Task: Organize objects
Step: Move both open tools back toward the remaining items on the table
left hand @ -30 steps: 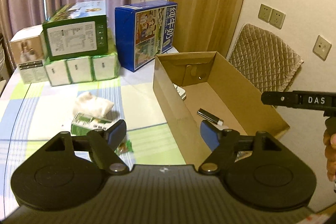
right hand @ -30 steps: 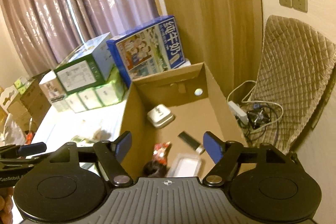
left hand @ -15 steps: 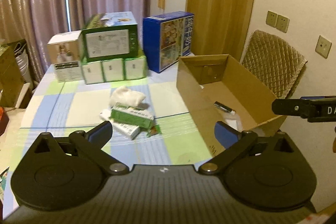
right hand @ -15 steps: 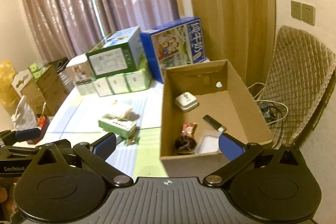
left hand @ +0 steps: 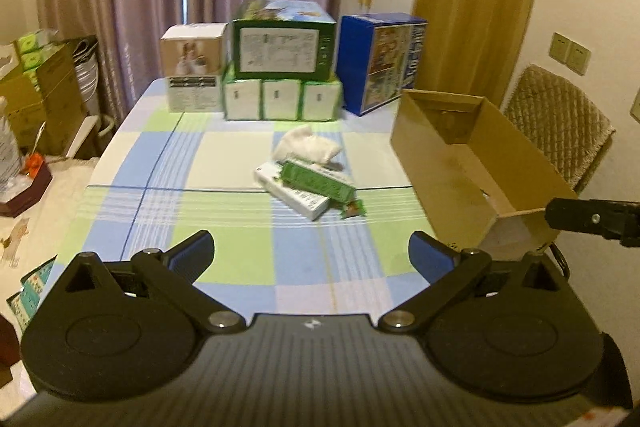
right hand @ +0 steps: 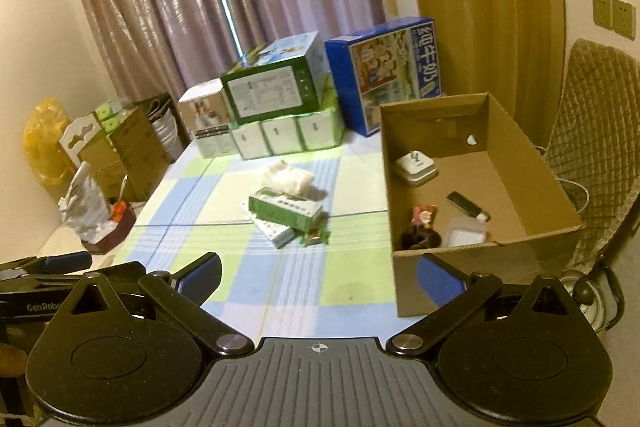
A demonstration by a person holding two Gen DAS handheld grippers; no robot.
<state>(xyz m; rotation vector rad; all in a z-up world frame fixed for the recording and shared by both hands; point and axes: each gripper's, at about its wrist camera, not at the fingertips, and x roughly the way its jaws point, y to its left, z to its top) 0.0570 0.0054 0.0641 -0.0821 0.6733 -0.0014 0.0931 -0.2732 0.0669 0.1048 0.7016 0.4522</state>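
Note:
A small pile lies mid-table: a green box (left hand: 318, 180) (right hand: 285, 208) on top of a white box (left hand: 294, 195) (right hand: 276, 231), a crumpled white cloth (left hand: 308, 145) (right hand: 287, 177) behind them and a small green packet (left hand: 353, 209) (right hand: 316, 237) in front. The open cardboard box (left hand: 448, 163) (right hand: 500, 259) at the table's right holds a white case (right hand: 414, 167), a black stick (right hand: 466, 205), a red packet (right hand: 425, 215) and a clear container (right hand: 466, 237). My left gripper (left hand: 311, 254) and right gripper (right hand: 318, 277) both hover open and empty over the table's near edge.
Stacked cartons stand at the back of the checked table: a green one (left hand: 282, 45), white packs (left hand: 280, 99), a blue milk carton (left hand: 380, 61) and a white one (left hand: 192, 67). A quilted chair (left hand: 560, 119) sits right of the table. Boxes and bags crowd the floor at left (right hand: 120, 147).
Both grippers have pulled back and up from the cardboard box toward the table's near edge, and their fingers have spread wider. The pile and the box have not moved.

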